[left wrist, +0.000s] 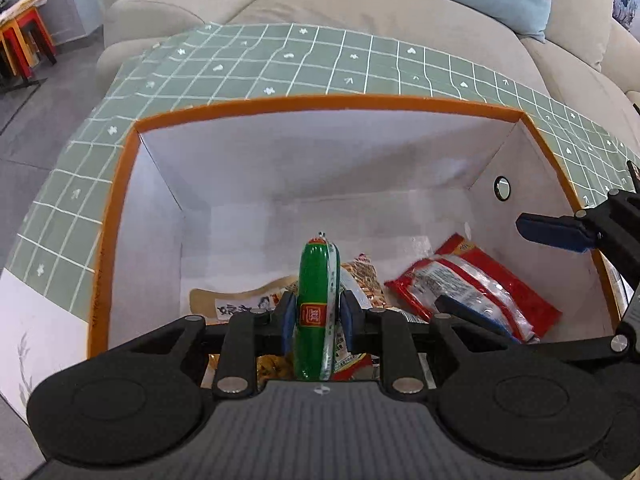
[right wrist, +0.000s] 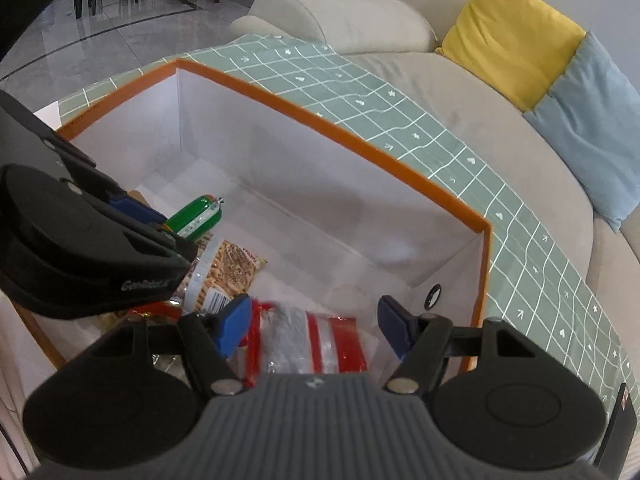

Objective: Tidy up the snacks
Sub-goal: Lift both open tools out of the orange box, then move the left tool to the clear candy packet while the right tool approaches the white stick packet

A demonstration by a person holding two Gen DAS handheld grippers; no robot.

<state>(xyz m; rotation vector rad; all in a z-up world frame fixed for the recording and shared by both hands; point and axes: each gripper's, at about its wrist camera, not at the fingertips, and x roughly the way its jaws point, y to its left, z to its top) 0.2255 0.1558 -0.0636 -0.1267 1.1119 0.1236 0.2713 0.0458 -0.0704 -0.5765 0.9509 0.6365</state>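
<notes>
My left gripper (left wrist: 316,320) is shut on a green sausage stick (left wrist: 316,304) with a red label and holds it upright inside the white box with the orange rim (left wrist: 304,103). The sausage also shows in the right wrist view (right wrist: 196,216), sticking out past the left gripper's body. My right gripper (right wrist: 314,326) is open and empty above a red and clear snack bag (right wrist: 308,344) in the box; its fingers (left wrist: 552,232) show at the right of the left wrist view. A yellow patterned snack bag (right wrist: 228,268) lies beside the red one.
The box stands on a green grid-patterned cloth (left wrist: 280,64) next to a beige sofa (left wrist: 360,4) with a yellow cushion (right wrist: 508,44) and a blue cushion (right wrist: 592,120). Red and yellow stools (left wrist: 24,36) stand on the grey floor at far left.
</notes>
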